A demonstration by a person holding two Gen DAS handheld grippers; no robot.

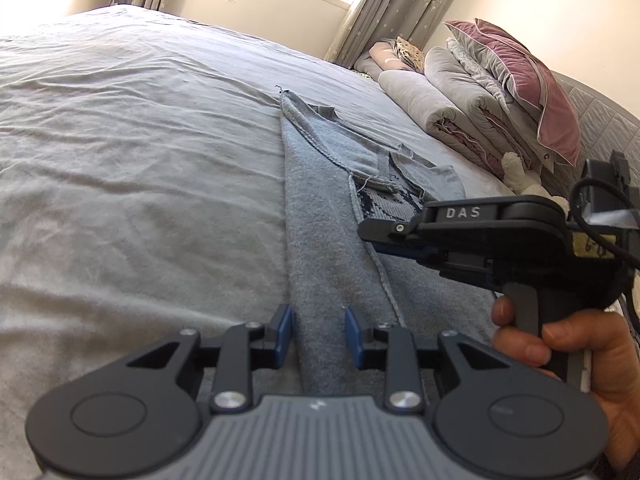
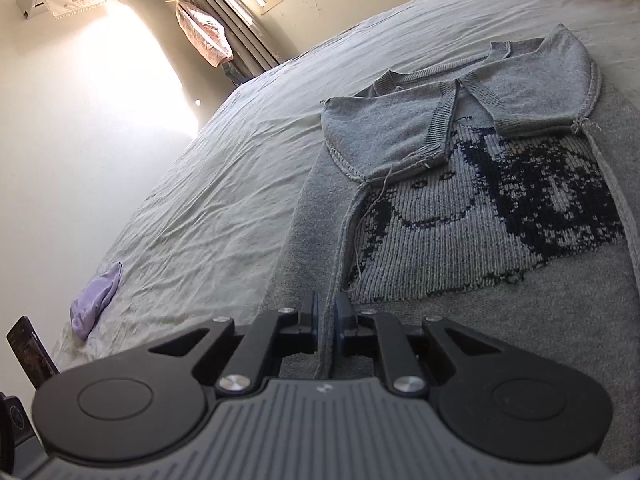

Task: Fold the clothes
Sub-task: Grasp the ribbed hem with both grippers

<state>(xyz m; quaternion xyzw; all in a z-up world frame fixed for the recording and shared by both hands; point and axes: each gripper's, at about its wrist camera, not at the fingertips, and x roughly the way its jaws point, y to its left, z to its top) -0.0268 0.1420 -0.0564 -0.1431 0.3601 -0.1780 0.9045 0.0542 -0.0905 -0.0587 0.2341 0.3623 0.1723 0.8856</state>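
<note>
A grey-blue knit sweater (image 1: 320, 220) lies inside out on the bed. Both sleeves are folded across its chest, and a dark face pattern (image 2: 500, 208) shows below them. My left gripper (image 1: 319, 336) is at the sweater's near end, with a raised strip of the knit filling the gap between its blue pads (image 1: 285, 336). My right gripper (image 2: 327, 320) stands nearly shut, and the sweater's folded side edge runs up between its pads. The left wrist view has the right gripper (image 1: 366, 234) side-on, low over the sweater's right half, with a hand (image 1: 560, 344) on its handle.
A wrinkled grey bedsheet (image 1: 140, 140) spreads wide to the left of the sweater. Rolled quilts (image 1: 432, 108), a pink pillow (image 1: 532, 88) and a white plush toy (image 1: 516, 172) sit along the right side. A purple cloth (image 2: 96, 304) and a dark phone (image 2: 30, 352) lie near the bed's left edge.
</note>
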